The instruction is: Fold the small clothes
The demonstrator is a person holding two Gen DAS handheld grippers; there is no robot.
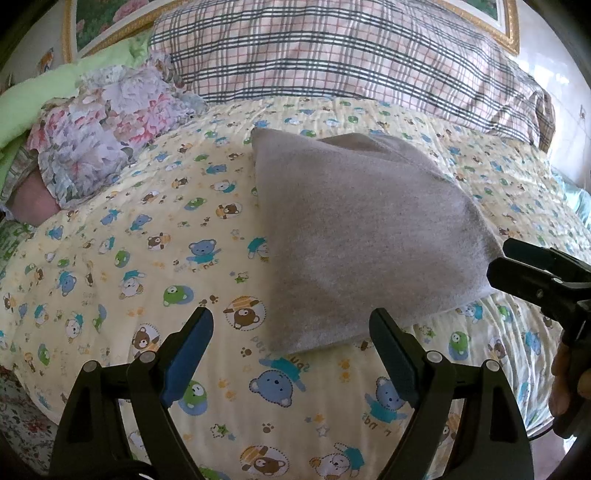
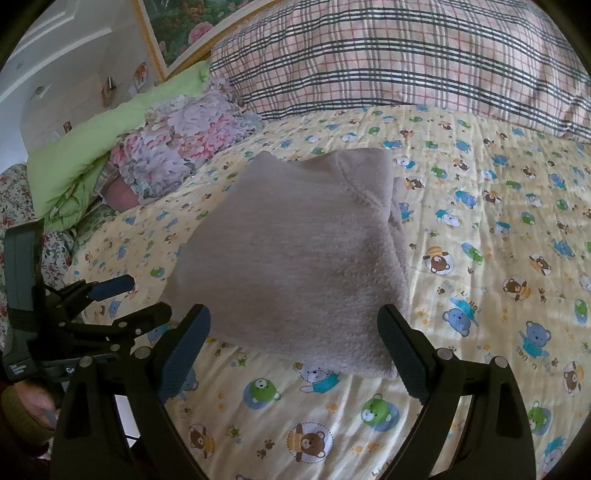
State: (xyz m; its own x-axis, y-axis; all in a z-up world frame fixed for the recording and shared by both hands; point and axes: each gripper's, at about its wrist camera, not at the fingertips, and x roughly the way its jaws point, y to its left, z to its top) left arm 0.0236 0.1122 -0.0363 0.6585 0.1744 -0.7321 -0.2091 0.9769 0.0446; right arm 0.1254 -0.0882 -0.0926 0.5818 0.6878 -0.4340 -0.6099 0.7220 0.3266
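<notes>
A grey knitted garment (image 1: 362,236) lies folded in a compact rectangle on the yellow bear-print bedspread (image 1: 147,258); it also shows in the right wrist view (image 2: 291,254). My left gripper (image 1: 291,328) is open and empty, its fingers just short of the garment's near edge. My right gripper (image 2: 295,325) is open and empty at the garment's near edge. The right gripper shows at the right edge of the left wrist view (image 1: 498,260), beside the garment's right corner. The left gripper shows at the left of the right wrist view (image 2: 147,297).
A plaid pillow (image 1: 332,51) lies across the head of the bed. A floral cloth (image 1: 107,125) and a green quilt (image 2: 85,158) are heaped at the far left. A gold-framed picture (image 2: 192,22) hangs behind. The bedspread (image 2: 498,258) stretches to the right.
</notes>
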